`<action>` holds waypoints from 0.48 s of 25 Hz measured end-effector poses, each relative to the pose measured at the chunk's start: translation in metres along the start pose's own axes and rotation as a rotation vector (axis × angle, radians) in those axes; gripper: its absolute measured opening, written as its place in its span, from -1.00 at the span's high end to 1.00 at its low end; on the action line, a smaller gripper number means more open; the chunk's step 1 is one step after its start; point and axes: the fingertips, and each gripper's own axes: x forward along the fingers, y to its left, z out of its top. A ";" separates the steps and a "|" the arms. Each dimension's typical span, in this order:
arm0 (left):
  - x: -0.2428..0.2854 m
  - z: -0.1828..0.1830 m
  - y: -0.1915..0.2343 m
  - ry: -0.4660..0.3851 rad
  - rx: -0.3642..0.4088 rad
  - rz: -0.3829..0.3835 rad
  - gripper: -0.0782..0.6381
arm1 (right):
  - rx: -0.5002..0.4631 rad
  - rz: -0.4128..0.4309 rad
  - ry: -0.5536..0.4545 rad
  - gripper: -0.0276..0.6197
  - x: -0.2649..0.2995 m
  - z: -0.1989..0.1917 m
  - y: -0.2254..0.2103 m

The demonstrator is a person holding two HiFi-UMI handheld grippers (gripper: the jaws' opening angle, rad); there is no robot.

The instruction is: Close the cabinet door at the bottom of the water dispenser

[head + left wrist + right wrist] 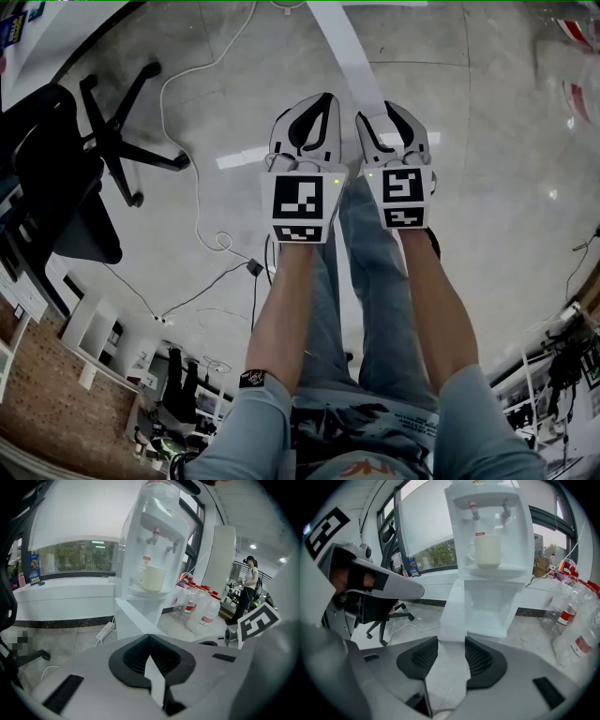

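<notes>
My right gripper has its jaws apart, with the white edge of the open cabinet door between them, at the foot of the water dispenser; my left gripper has its jaws together; the pale glossy floor carries a white cable beside a black office chair; clear bottles stand by the dispenser.

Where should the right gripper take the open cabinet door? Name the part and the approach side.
Take the cabinet door by its free vertical edge, from the front. It stands swung out edge-on toward the right gripper, a thin panel, so the open fingers can probably straddle both faces.
</notes>
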 end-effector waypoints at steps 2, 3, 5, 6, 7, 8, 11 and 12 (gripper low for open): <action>0.003 0.001 -0.004 0.006 0.008 -0.009 0.73 | 0.005 -0.011 -0.003 0.31 -0.002 0.000 -0.007; 0.005 0.002 -0.007 0.008 0.013 -0.014 0.73 | 0.007 -0.015 -0.005 0.31 -0.003 0.000 -0.010; 0.008 0.003 -0.011 0.012 0.021 -0.021 0.73 | 0.011 -0.023 -0.007 0.31 -0.004 0.000 -0.017; 0.009 0.004 -0.013 0.014 0.026 -0.024 0.73 | 0.013 -0.026 -0.009 0.30 -0.005 0.000 -0.021; 0.011 0.004 -0.016 0.017 0.034 -0.026 0.73 | 0.014 -0.028 -0.011 0.30 -0.005 0.000 -0.024; 0.013 0.005 -0.018 0.021 0.047 -0.030 0.73 | 0.015 -0.030 -0.014 0.30 -0.006 0.000 -0.027; 0.018 0.007 -0.028 0.037 0.103 -0.053 0.73 | 0.006 -0.034 -0.023 0.30 -0.006 0.002 -0.037; 0.019 0.008 -0.031 0.039 0.114 -0.061 0.73 | 0.004 -0.038 -0.026 0.30 -0.007 0.002 -0.042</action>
